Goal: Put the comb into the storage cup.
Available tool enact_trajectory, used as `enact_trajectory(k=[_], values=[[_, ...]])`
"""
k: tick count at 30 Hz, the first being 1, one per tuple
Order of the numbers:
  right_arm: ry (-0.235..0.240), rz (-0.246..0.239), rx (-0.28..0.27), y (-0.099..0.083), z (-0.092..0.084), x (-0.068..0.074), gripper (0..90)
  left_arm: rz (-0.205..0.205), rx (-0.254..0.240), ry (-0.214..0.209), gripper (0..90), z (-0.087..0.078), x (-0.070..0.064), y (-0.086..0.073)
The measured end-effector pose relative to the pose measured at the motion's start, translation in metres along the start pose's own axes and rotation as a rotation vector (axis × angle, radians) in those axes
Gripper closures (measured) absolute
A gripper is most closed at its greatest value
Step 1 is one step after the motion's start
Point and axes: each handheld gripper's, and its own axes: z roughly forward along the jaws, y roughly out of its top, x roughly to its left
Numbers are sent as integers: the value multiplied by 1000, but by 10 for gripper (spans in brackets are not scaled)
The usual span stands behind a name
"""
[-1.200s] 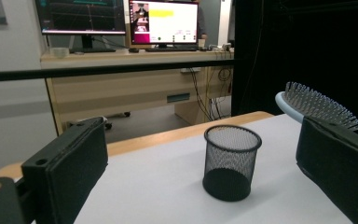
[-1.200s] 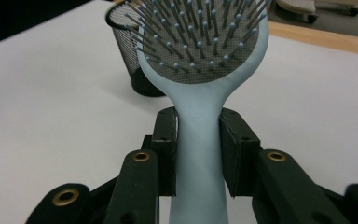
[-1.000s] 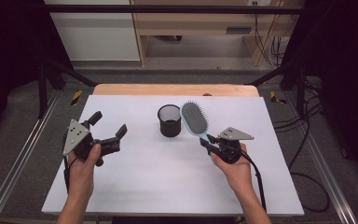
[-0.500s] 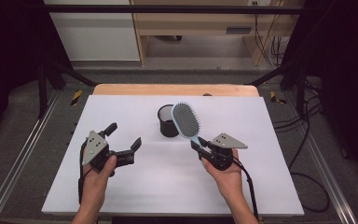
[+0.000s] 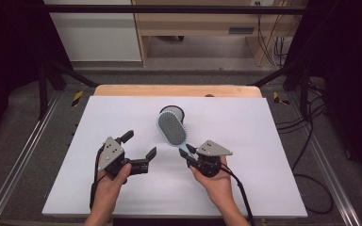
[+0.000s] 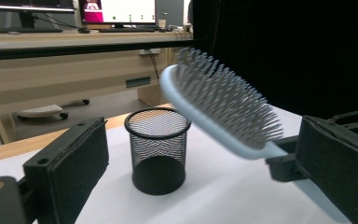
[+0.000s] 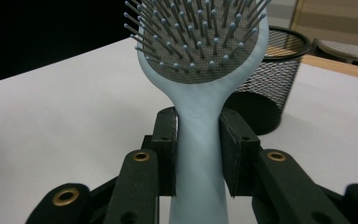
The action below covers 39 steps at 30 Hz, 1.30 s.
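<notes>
White tabletop (image 5: pixel 264 141) carries a black mesh cup (image 5: pixel 175 111) at its far middle. Right gripper (image 5: pixel 191 157) clamps the brush (image 5: pixel 172 129) by its handle, head raised and tilted just near the cup. Left gripper (image 5: pixel 139 146) hovers left of it, jaws apart and empty. Judging by this, the brush likely goes into the cup: next, upend it over the rim.

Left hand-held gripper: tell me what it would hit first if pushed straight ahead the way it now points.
Probably the black mesh cup, which stands centred between the open jaws of the left hand-held gripper. The hairbrush hangs raised to the right, perhaps nearer; depth is unclear.
</notes>
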Motion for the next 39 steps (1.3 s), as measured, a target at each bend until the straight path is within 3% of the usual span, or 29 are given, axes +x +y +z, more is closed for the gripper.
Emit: enact_trajectory(k=[6, 14, 16, 20, 27, 34, 39], values=[[41, -18, -4, 1, 4, 9, 697, -35, -12, -31, 33, -2, -1, 3], [84, -5, -52, 6, -2, 8, 697, -74, -28, -90, 44, 3, -1, 12], [101, 5, -67, 7, -3, 7, 697, -60, -28, -87, 44, 7, 0, 16], [124, 18, -97, 14, -5, 6, 697, -74, -16, -92, 44, 17, 1, 23], [143, 11, -130, 27, -2, 2, 697, -79, -1, -139, 48, 38, 4, 42], [154, 23, -180, 41, 9, 4, 697, -122, 13, -163, 73, 54, 14, 60], [154, 31, -189, 42, 15, 7, 697, -199, 16, -163, 148, 57, 23, 62]])
